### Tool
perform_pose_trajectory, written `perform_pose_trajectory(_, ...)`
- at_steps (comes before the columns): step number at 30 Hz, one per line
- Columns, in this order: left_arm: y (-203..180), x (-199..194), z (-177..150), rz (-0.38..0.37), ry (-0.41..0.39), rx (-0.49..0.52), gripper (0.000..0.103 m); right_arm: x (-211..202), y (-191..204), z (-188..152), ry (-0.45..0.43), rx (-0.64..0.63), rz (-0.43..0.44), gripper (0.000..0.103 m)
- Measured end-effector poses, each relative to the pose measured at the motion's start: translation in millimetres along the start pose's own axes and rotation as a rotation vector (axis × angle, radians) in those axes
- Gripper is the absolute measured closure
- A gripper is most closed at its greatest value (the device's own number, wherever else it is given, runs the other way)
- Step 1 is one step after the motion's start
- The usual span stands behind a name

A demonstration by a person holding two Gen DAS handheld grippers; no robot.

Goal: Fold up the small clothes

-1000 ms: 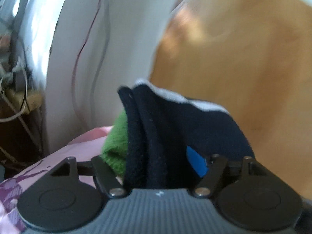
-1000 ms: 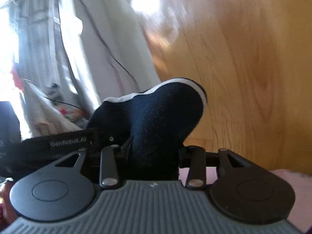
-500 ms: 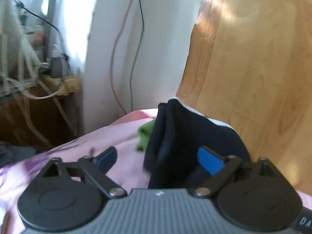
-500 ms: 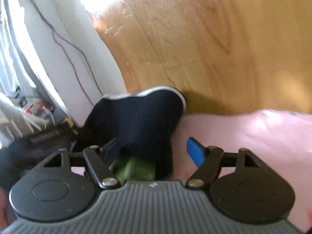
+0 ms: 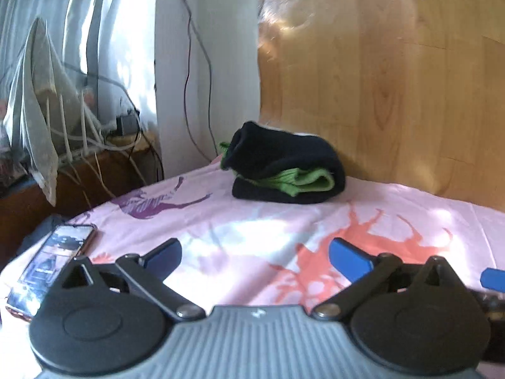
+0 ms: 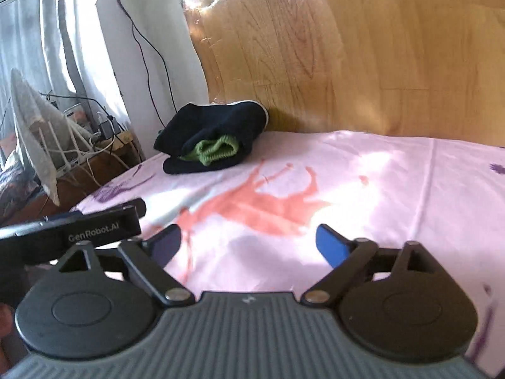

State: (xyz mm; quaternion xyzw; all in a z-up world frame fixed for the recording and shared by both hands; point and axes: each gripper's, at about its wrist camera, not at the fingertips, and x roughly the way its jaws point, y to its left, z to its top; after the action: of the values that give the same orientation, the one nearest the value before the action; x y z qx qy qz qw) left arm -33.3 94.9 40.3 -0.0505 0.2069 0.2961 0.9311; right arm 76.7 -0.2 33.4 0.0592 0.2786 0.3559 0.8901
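The phone (image 5: 52,263) runs off behind the left gripper's body; the green garment (image 6: 212,151) is mostly wrapped inside the dark one.

Your socks (image 5: 284,164) look like soft matt knit, navy wrapped round fuzzy green. The sheet (image 5: 252,230) is smooth pink cotton-looking cloth with printed splashes. The headboard (image 6: 363,63) is glossy varnished wood. Your left claw (image 5: 254,254) is matt black plastic, ribbed grey body, and the phone (image 5: 50,262) has a shiny glass screen.

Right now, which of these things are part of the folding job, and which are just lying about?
Part of the job:
folded dark garment with its green cuff
left gripper, open
right gripper, open

Just lying about:
phone
wall cables
pink bedsheet
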Motion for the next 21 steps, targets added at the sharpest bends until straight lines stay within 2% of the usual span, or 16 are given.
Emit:
perform_pose_trajectory(3, -6, 5, -1, 0.015, 0.027, 0.021, 0.0, -6, -2, -5, 0.002, 0.042, -0.059, 0.006)
perform_pose_trajectory(9, 6, 14, -1, 0.041, 0.074, -0.059, 0.0, -6, -14, -8, 0.004, 0.131, -0.101, 0.006)
perform_pose_trajectory(14, 9, 12, -3, 0.057, 0.058, -0.075, 0.0, -9, -9, -12, -0.002, 0.099, -0.076, 0.006)
perform_pose_trajectory(16, 7, 13, -3, 0.056, 0.067, -0.063, 0.0, -9, -8, -13, 0.0, 0.09, -0.069, 0.0)
perform_pose_trajectory(21, 6, 12, -4, 0.041, 0.064, -0.055, 0.0, -8, -14, -13, 0.017, 0.126, -0.053, 0.0)
